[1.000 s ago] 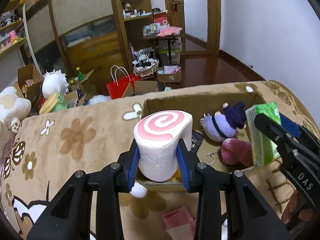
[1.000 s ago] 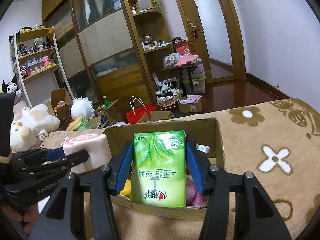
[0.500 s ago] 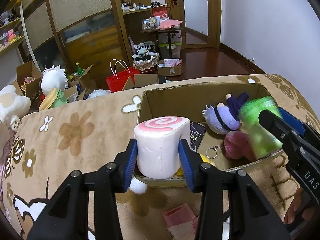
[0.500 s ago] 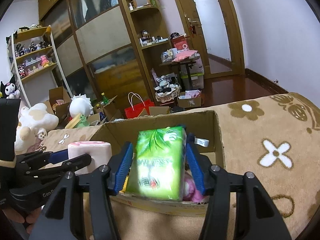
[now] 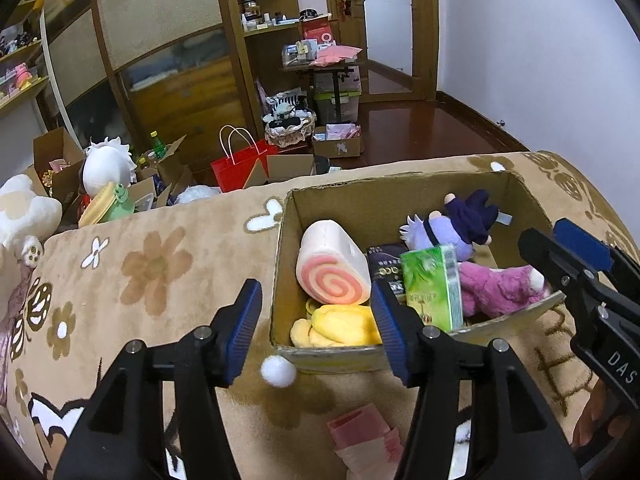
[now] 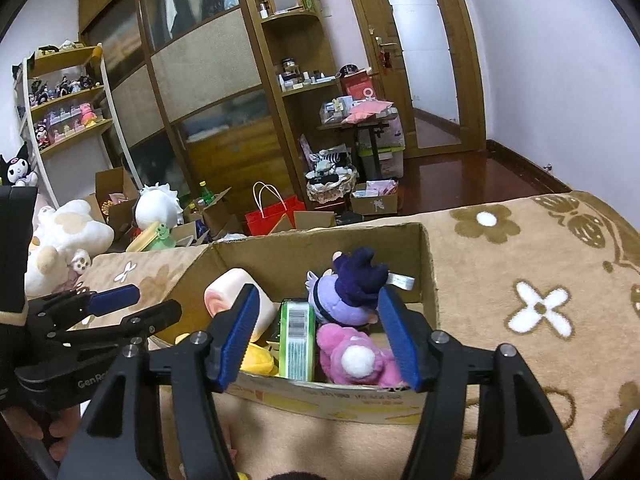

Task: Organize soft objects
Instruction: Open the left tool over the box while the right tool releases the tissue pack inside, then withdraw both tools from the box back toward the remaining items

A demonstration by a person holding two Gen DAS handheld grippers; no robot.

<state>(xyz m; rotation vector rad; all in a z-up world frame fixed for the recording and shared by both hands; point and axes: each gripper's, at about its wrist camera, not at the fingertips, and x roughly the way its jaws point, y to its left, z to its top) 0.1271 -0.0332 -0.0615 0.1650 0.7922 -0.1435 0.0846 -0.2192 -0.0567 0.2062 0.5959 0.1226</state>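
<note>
Left tongs [image 5: 316, 326] spread wide, gripping nothing, hovering over the near left corner of the cardboard box [image 5: 400, 196]. Right tongs [image 6: 320, 334] likewise released and empty, poised above the box's near wall.

Inside the box: swirl roll cushion [image 5: 334, 270] lying on its side at the left, pink spiral facing the left wrist camera; yellow plush [image 5: 340, 326] just below it, against the near wall; green tissue pack [image 5: 434, 290] standing on edge in the middle, barcode side up in the right wrist view [image 6: 298, 336]; pink plush [image 5: 500, 290] to its right; purple doll [image 5: 452, 224] with a dark hat behind it, a white tag poking out by the far wall. Dark packet [image 5: 386, 266] wedged between cushion and tissue pack, lettering too blurred to read.

Readable writing: "DAS" on the right tool's body in the left wrist view, "GenRo" on the left tool's body in the right wrist view. Red print on the box's front too small to make out.

Box resting on a tan flower-patterned blanket [image 5: 152, 268]. White pompom [image 5: 279, 371] and pink paper [image 5: 366, 438] on the blanket just in front of the box. Beyond: red bag [image 5: 239, 168], open cartons, white stuffed toys, wooden cabinets and shelves.
</note>
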